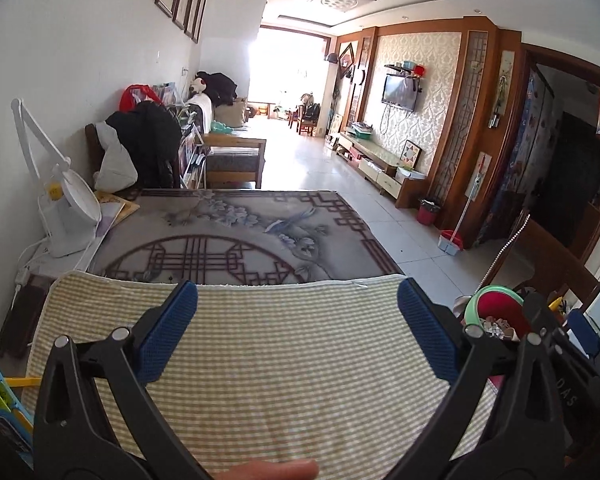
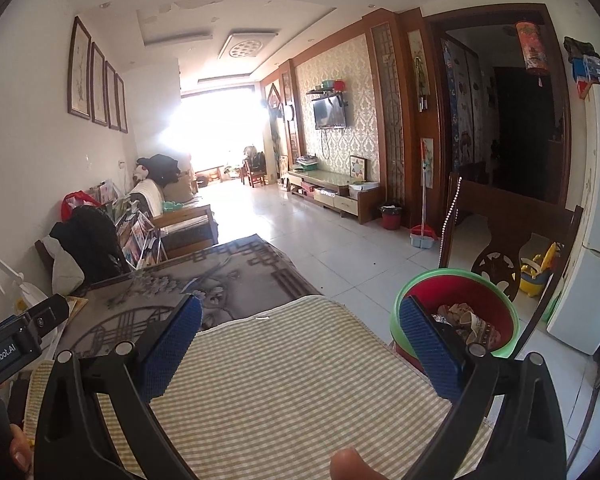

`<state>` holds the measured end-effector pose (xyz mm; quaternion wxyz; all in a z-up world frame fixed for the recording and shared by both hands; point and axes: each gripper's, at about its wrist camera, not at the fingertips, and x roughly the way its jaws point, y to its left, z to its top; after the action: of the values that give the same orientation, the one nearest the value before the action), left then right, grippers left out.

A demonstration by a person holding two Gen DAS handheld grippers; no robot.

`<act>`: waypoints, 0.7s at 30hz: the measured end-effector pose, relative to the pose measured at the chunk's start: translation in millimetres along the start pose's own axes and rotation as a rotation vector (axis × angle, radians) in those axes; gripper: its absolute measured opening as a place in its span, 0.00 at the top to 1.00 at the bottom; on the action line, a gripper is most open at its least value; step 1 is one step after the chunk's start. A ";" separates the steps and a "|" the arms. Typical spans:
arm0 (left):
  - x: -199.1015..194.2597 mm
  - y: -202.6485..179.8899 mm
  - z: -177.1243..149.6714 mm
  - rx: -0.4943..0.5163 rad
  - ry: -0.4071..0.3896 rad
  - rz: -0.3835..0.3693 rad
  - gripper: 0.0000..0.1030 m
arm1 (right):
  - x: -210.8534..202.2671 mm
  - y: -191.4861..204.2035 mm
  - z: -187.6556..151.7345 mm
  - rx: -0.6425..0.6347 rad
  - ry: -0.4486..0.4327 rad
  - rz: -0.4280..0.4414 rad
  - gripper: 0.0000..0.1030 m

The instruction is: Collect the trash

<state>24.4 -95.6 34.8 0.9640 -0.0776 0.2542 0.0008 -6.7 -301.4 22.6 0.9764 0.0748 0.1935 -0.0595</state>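
Note:
My left gripper [image 1: 298,320] is open and empty above a yellow checked mat [image 1: 260,360] on the table. My right gripper [image 2: 300,332] is open and empty above the same mat [image 2: 284,380]. A red trash bin with a green rim [image 2: 456,312] stands off the table's right edge and holds crumpled wrappers [image 2: 468,320]. It also shows in the left wrist view [image 1: 496,308], behind the right finger. No loose trash shows on the mat.
A patterned grey table cover [image 1: 236,236] lies beyond the mat. A white desk lamp [image 1: 68,204] stands at the table's left edge. A wooden chair [image 2: 512,236] is behind the bin. A small red bin [image 2: 391,216] and dustpan [image 2: 422,236] stand by the far wall.

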 end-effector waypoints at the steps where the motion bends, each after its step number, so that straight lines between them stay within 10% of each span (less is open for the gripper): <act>1: 0.2 1.0 -0.5 0.000 0.003 0.000 0.05 | 0.1 1.5 -0.2 -0.005 -0.001 0.000 0.07; 21: 6.1 10.4 -1.9 0.018 0.041 0.015 0.05 | 5.7 8.5 -6.8 -0.023 0.017 -0.007 0.07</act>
<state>28.4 -85.8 28.7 0.9592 -0.0669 0.2746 0.0039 -2.8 -292.4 15.2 0.9753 0.0632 0.2029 -0.0601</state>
